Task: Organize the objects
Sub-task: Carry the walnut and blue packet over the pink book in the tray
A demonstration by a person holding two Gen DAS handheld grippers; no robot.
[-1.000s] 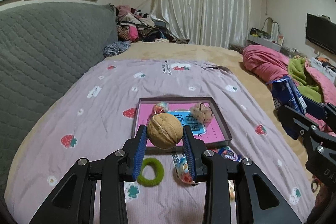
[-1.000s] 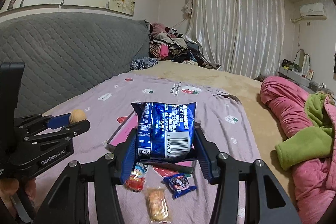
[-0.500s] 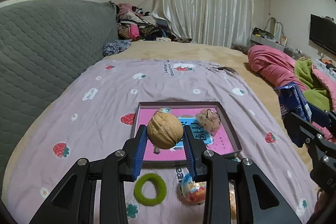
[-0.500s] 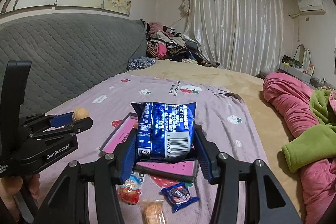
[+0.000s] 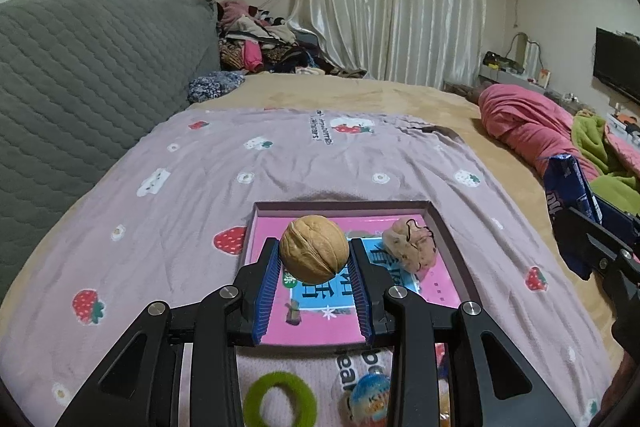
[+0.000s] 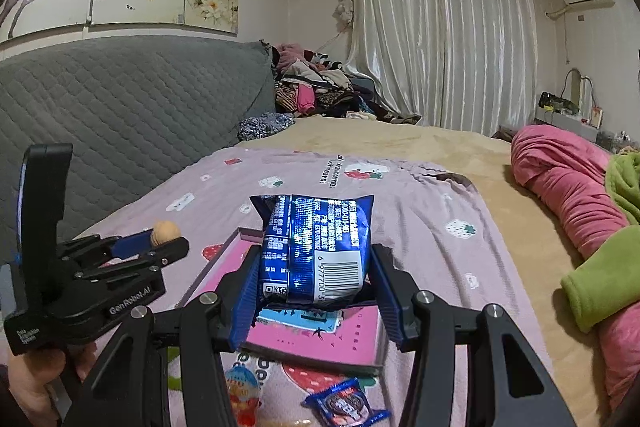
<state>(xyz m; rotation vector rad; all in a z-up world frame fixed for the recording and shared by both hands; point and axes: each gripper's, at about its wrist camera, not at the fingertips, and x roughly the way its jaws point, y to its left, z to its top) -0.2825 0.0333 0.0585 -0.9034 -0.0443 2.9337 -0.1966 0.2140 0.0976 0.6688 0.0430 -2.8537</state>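
Note:
A brown walnut sits clamped between the blue pads of my left gripper, held in the air over the near part of a shallow pink tray on the bed. A pinkish hair scrunchie lies in the tray's right half. My right gripper is shut on a blue snack bag, upright above the same tray. The left gripper with its walnut shows at the left of the right wrist view; the blue bag shows at the right edge of the left wrist view.
On the purple strawberry sheet in front of the tray lie a green hair ring, a foil-wrapped egg toy and a small blue snack packet. A grey quilted headboard runs along the left; pink and green blankets are heaped right.
Both grippers have moved forward and lower toward the tray, which now looks larger and lies right under them. The walnut and blue bag stay gripped.

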